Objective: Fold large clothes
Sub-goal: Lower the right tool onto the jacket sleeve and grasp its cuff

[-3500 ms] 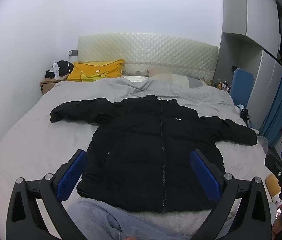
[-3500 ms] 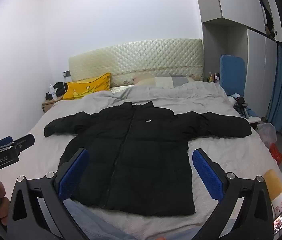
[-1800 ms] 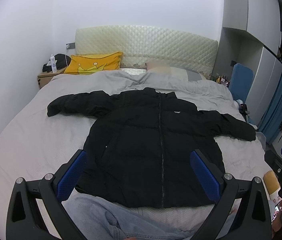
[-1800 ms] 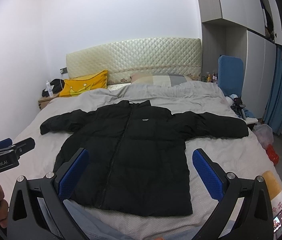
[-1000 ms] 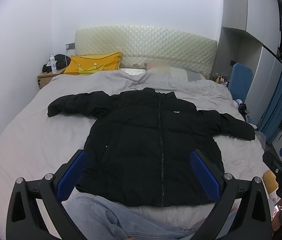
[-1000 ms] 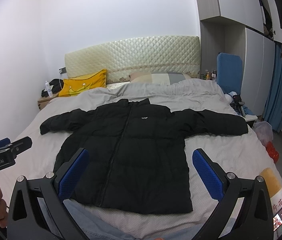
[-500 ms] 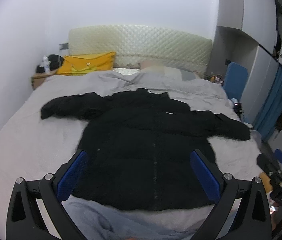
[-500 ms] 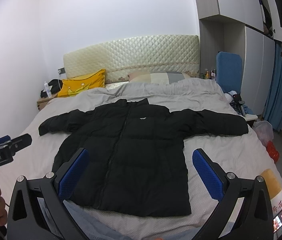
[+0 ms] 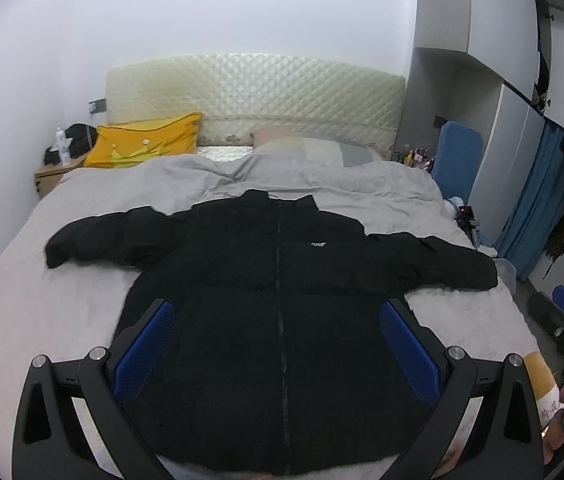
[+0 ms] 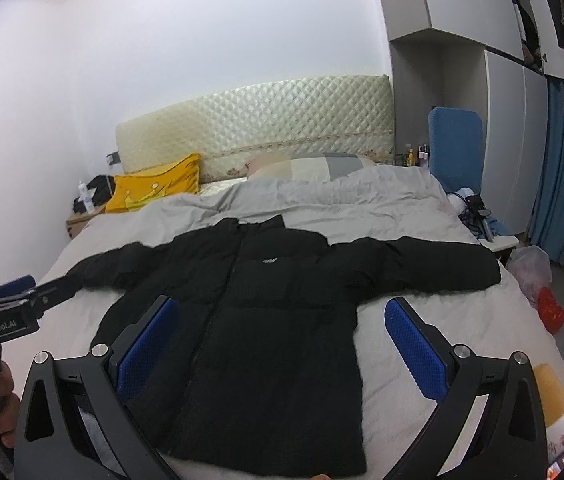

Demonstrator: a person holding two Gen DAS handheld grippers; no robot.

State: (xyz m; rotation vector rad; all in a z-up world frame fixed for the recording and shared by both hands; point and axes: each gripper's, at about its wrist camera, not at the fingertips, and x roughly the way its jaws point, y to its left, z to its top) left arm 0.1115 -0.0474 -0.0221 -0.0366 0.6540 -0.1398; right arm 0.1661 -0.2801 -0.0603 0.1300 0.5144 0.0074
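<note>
From the right wrist view you can see the other tool off at the left edge, the left gripper [image 10: 21, 300] held in a bare hand [image 10: 1, 400]; the left wrist view only catches a dark corner of the right gripper [image 9: 562, 312] at its right edge. A red bag [image 10: 550, 312] on the floor shows only from the right.

The black puffer jacket [image 9: 277, 312] lies flat, front up and zipped, sleeves spread wide on the grey bed [image 9: 41, 320]. Both tools hover above its hem end with fingers spread wide and nothing between them: the left one's blue pads [image 9: 145, 348] frame the jacket's lower body, the right gripper [image 10: 282, 344] sits over its right half.

Beyond are a yellow pillow [image 9: 145, 146], a quilted headboard [image 9: 253, 100], white wall and wardrobe [image 10: 502, 120].
</note>
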